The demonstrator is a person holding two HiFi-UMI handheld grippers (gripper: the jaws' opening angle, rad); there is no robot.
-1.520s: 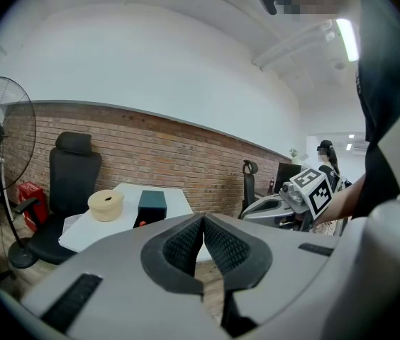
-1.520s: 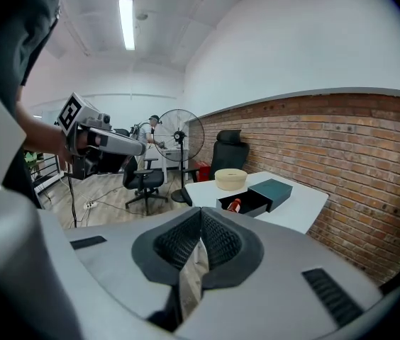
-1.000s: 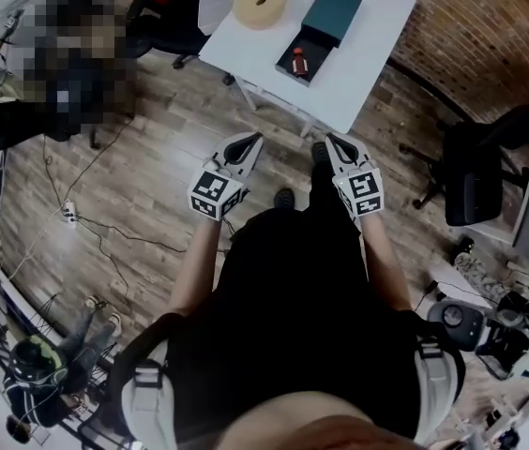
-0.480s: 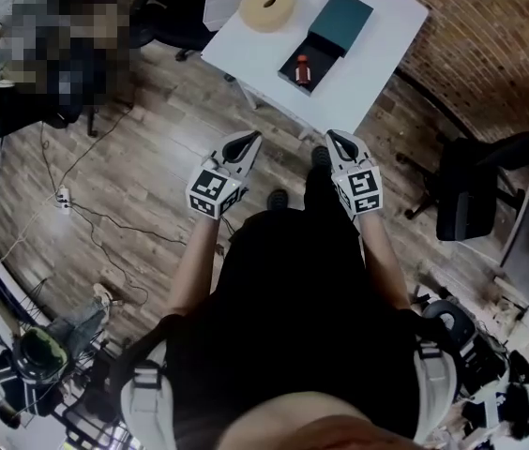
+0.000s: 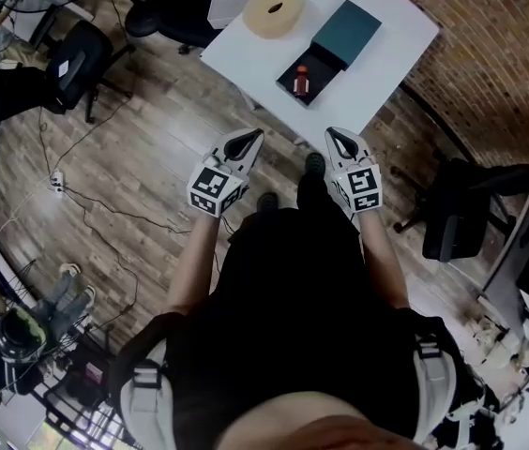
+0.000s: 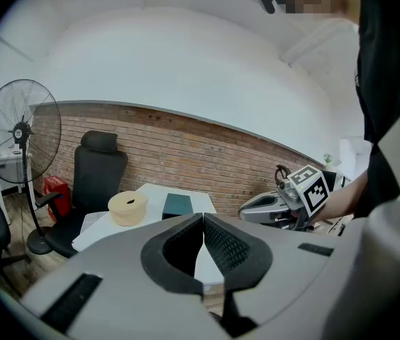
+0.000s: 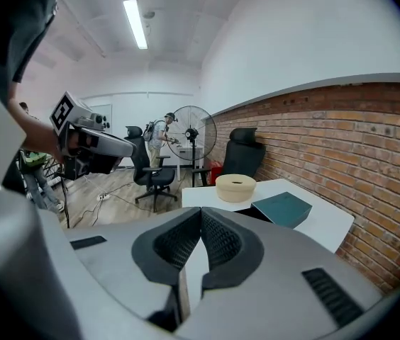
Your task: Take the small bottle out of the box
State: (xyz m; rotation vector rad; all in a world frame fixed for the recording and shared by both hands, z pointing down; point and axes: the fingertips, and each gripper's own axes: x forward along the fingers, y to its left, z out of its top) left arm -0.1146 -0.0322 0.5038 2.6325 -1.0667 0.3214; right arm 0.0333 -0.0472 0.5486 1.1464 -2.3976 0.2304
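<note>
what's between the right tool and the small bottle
Head view: wood floor, the white table's near edge and the box wall; nothing else between right tool and small bottle.

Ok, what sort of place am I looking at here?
Probably an office or lab workspace: a swivel office chair, a white table by a brick wall, and a standing fan.

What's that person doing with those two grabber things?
A person holds a left gripper and a right gripper, both shut and empty, above the wooden floor. Ahead on the white table, the small bottle sits in the open box, near a cream roll. Nothing has been picked up yet.
</note>
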